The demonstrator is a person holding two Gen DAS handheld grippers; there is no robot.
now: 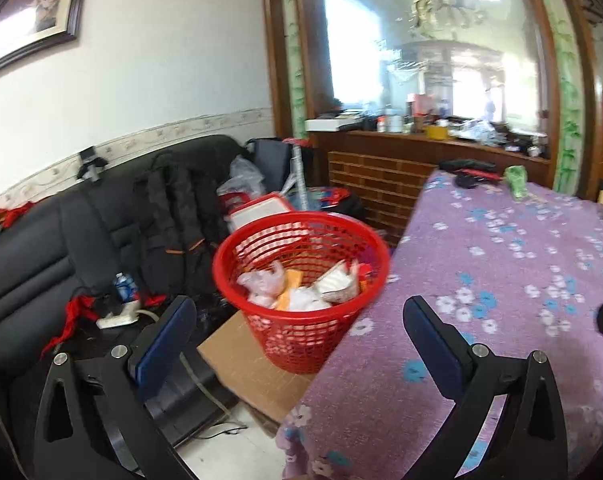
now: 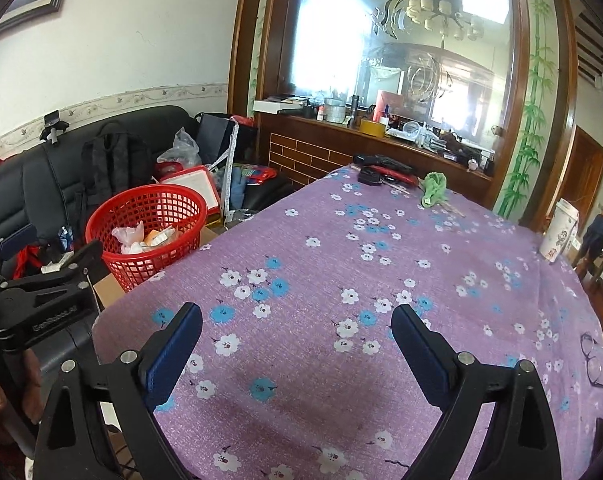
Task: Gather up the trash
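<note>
Where the purple flowered cloth (image 2: 381,280) drops off the surface's left edge, the red mesh basket (image 1: 301,280) stands on a flat cardboard sheet (image 1: 245,360) just beside that edge; inside it lie a crumpled plastic bag (image 1: 261,284), white wrappers and an orange piece; behind it a red-rimmed white tray (image 1: 261,210) leans, and a black sofa (image 1: 41,248) carrying a black backpack (image 1: 173,208) and red ribbons fills the space to the left. The left tool (image 1: 301,320) stands wide with nothing between its blue pads, one finger over the floor gap, the other over the cloth; the right tool (image 2: 297,328) is likewise wide and empty above bare cloth. The near and middle cloth is open; a green rag (image 2: 433,188) and dark items sit at the far edge, a patterned cup (image 2: 559,232) and spectacles (image 2: 593,360) at the right. Raised lettering on the left tool's frame is too small to read.
</note>
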